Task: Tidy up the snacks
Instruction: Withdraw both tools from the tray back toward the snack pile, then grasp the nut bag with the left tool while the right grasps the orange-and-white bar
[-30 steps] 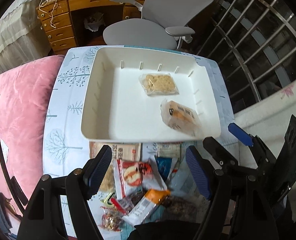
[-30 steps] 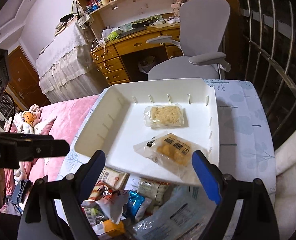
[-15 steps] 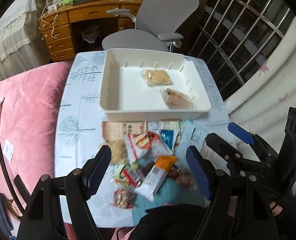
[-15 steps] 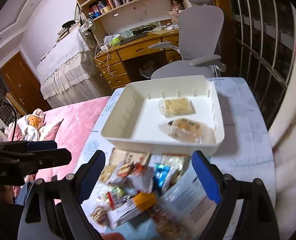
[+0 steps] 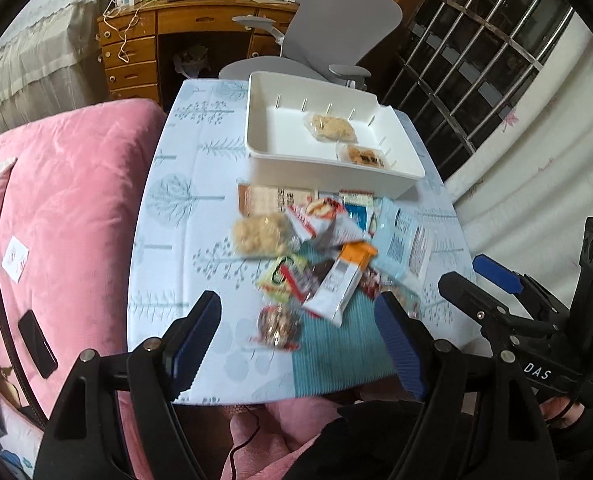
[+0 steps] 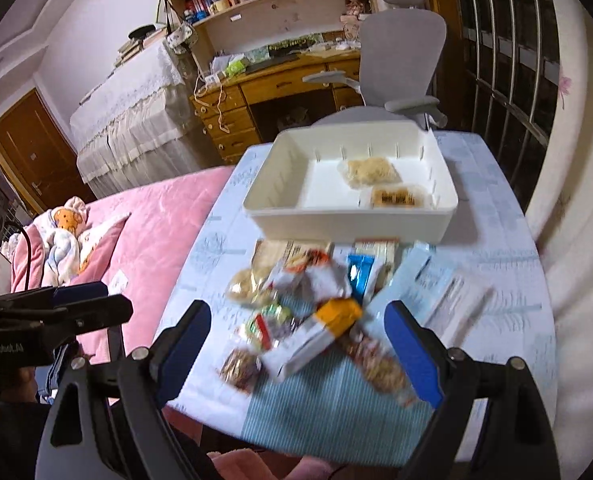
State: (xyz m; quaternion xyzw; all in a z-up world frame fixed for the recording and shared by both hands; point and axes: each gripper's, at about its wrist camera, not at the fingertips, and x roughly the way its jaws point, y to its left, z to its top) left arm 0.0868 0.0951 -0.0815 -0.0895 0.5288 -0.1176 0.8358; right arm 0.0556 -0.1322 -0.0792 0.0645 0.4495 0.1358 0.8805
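A white tray point(image 5: 328, 170) point(image 6: 348, 226) stands at the far end of the small table. In it lie a pale cracker packet point(image 5: 332, 128) point(image 6: 372, 172) and an orange snack packet point(image 5: 364, 156) point(image 6: 396, 198). In front of the tray is a loose pile of snack packets point(image 5: 320, 248) point(image 6: 296, 292), with an orange-and-white bar point(image 5: 340, 284) point(image 6: 320, 332) on top. My left gripper point(image 5: 296, 332) hangs open over the table's near edge, short of the pile, holding nothing. My right gripper point(image 6: 298, 332) is also open and empty, above the pile's near side.
The table wears a pale blue tree-print cloth point(image 5: 184, 200). A pink quilted bed point(image 5: 64, 208) lies along its left, with a dark phone point(image 5: 36, 344) on it. A grey office chair point(image 5: 336, 28) and wooden desk point(image 5: 184, 28) stand behind the tray; a barred window point(image 5: 476, 60) is at the right.
Both grippers have pulled back from the tray toward the table's near edge, so the tray and pile look smaller and farther away. Both stayed open and empty.
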